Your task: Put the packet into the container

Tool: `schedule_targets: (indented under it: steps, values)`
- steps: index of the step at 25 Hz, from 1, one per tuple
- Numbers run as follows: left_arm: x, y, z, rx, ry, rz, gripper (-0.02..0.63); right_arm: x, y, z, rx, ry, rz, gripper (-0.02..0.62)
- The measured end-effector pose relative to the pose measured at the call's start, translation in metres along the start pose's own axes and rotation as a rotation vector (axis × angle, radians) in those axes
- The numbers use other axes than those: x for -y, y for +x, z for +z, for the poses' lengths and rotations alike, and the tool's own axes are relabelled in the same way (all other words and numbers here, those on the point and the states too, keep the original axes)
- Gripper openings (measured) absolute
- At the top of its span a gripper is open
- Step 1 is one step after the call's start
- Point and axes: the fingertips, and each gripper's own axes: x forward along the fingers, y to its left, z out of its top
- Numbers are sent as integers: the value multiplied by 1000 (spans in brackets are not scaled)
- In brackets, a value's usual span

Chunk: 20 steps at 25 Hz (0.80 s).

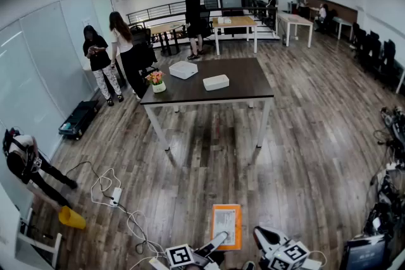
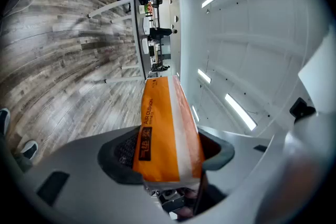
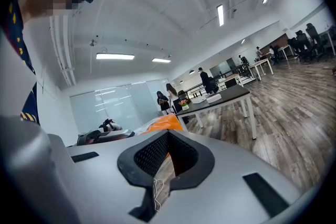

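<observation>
An orange packet [image 1: 226, 226] with a white label sits low in the head view, and my left gripper [image 1: 216, 242] is shut on it. In the left gripper view the packet [image 2: 165, 128] stands edge-on between the two dark pads of the left gripper [image 2: 168, 150]. My right gripper [image 1: 266, 237] is just right of it, shut and empty. In its own view the right gripper [image 3: 170, 152] has the packet's orange edge [image 3: 165, 123] showing past its jaws. Two white containers, one square [image 1: 183, 69] and one oblong [image 1: 216, 82], lie on a dark table [image 1: 247, 76] far ahead.
A flower pot [image 1: 156, 82] stands at the table's left corner. Two people [image 1: 111, 57] stand to the table's left; another [image 1: 25, 167] bends down near the left wall. A power strip with cables [image 1: 115, 196] and a yellow object [image 1: 71, 218] lie on the floor. Equipment [image 1: 383, 212] crowds the right edge.
</observation>
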Motion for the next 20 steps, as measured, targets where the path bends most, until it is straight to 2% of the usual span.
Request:
schedule_targets:
  steps: [5, 12, 17, 20]
  values:
    - [0, 3, -7, -15, 28, 15, 259, 3, -7, 1, 12, 9, 5, 9]
    - [6, 13, -29, -19, 23, 8, 259, 18, -32, -4, 21, 15, 15, 11]
    - [8, 23, -44, -53, 121, 29, 259, 22, -48, 20, 76, 113, 41, 12]
    - [19, 34, -48, -86, 183, 6, 259, 33, -52, 32, 89, 143, 49, 14]
